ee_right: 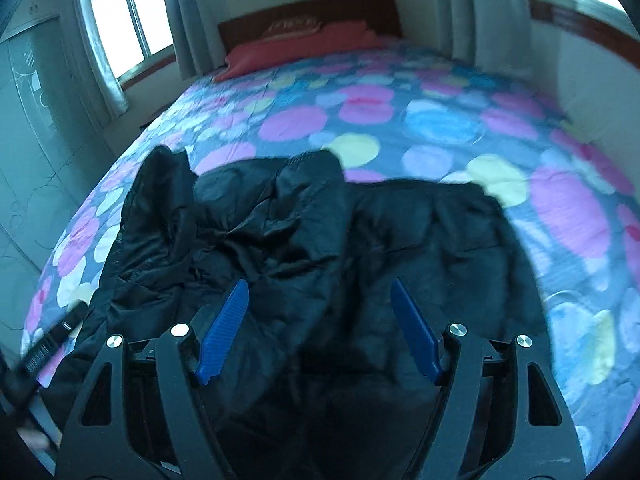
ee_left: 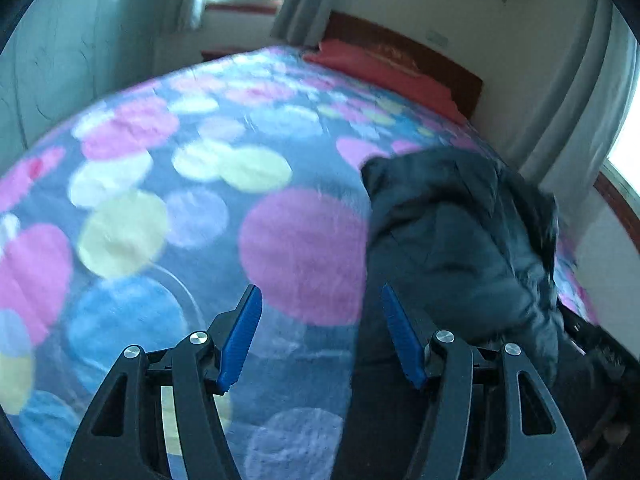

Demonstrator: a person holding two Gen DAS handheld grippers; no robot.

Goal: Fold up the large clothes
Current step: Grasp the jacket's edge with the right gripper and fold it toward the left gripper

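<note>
One crumpled black padded jacket [ee_right: 304, 240] lies on a bed's spotted quilt [ee_right: 440, 120]. Two blue-padded grippers, left [ee_left: 322, 336] and right [ee_right: 320, 328], hover with jaws apart, holding nothing. Motion blur; the jacket's near edge is cut off.

Black jacket [ee_right: 304, 240] on pink, blue, yellow-spotted bedspread [ee_right: 440, 120].

No readable text anywhere. Gold emblem on headboard [ee_right: 296, 24], upper centre of right wrist view, too blurred. Label on black object [ee_right: 48, 344], lower left, illegible.
</note>
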